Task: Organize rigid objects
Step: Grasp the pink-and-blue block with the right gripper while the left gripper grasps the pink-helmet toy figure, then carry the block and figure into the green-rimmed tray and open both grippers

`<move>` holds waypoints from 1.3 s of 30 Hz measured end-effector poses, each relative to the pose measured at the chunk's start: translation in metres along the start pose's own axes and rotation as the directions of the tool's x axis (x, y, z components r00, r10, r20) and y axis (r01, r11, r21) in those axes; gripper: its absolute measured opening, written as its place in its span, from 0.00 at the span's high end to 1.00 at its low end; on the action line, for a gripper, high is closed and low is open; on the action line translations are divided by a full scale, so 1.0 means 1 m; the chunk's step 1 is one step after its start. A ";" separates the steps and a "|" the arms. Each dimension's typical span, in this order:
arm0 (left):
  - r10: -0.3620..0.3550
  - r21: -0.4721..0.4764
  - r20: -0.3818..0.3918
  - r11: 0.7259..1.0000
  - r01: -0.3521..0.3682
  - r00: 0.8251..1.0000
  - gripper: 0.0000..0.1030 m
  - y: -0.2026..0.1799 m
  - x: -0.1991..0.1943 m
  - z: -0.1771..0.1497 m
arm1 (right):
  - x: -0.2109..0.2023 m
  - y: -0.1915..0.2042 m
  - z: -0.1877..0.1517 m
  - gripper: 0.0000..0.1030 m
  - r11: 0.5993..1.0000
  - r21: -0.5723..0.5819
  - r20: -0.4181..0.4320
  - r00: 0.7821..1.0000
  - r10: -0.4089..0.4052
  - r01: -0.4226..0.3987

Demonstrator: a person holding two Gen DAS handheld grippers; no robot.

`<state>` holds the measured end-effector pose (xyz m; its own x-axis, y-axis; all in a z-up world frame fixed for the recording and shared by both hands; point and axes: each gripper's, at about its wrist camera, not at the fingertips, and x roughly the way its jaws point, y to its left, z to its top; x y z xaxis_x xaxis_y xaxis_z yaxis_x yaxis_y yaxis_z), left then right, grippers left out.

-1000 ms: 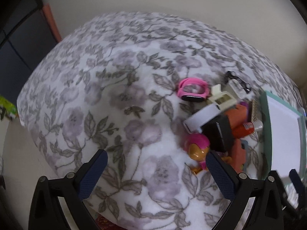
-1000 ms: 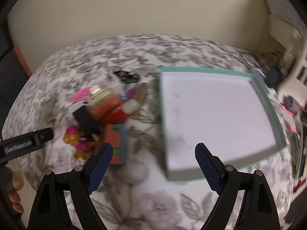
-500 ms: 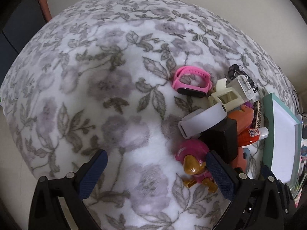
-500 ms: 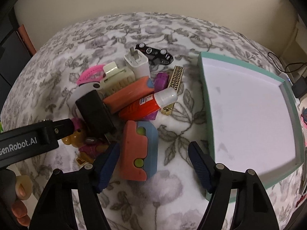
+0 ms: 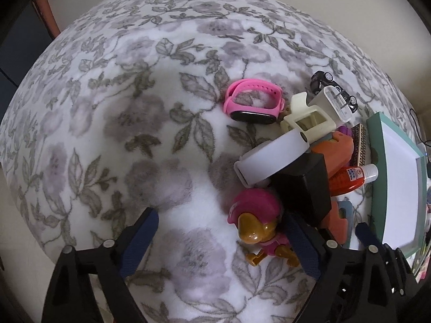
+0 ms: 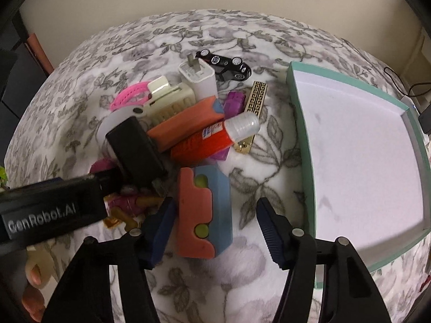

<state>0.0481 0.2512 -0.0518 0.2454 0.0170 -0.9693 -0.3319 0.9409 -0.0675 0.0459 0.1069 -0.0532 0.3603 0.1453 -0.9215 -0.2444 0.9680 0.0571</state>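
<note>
Rigid objects are heaped on the floral bedcover (image 6: 204, 282) beside the empty teal tray (image 6: 301, 140). The right hand-held gripper (image 6: 212, 228) is spread wide, straddling the coral-and-blue block (image 6: 204, 215). The left hand-held gripper (image 5: 223, 239) is spread wide beside the toy dog (image 5: 258, 223). Closure on the block is judged next.

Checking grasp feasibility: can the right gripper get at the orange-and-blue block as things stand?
Probably yes. The right gripper is open, its fingers flanking the near end of the orange-and-blue block, which lies on the blanket with nothing on top.
</note>
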 end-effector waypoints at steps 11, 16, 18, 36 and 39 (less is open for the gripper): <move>0.020 0.035 -0.005 0.999 -0.020 1.000 0.18 -0.002 -0.010 -0.008 | 0.009 0.006 -0.003 0.47 0.998 -0.051 -0.022 0.999 -0.048 0.047; -0.003 0.029 0.008 1.000 0.003 1.000 0.22 -0.004 -0.007 -0.004 | 0.010 0.005 -0.004 0.47 0.998 -0.046 -0.014 0.999 -0.048 0.047; -0.042 0.021 0.009 0.999 0.042 0.999 0.31 -0.001 -0.005 -0.003 | 0.010 0.005 -0.004 0.47 0.998 -0.044 -0.012 0.999 -0.047 0.046; -0.131 0.010 0.036 0.991 0.131 0.991 0.62 -0.004 -0.023 -0.003 | -0.022 -0.003 0.001 0.57 1.000 0.009 0.046 0.999 0.020 -0.020; -0.137 0.014 0.075 0.991 0.137 0.988 0.62 -0.002 -0.037 -0.002 | -0.035 -0.006 0.005 0.57 0.999 0.021 0.078 0.997 0.025 -0.026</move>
<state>0.0380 0.2484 -0.0160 0.3567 -0.0868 -0.9302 -0.2824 0.9391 -0.1960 0.0393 0.0966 -0.0199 0.4232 0.1845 -0.8870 -0.2348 0.9679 0.0894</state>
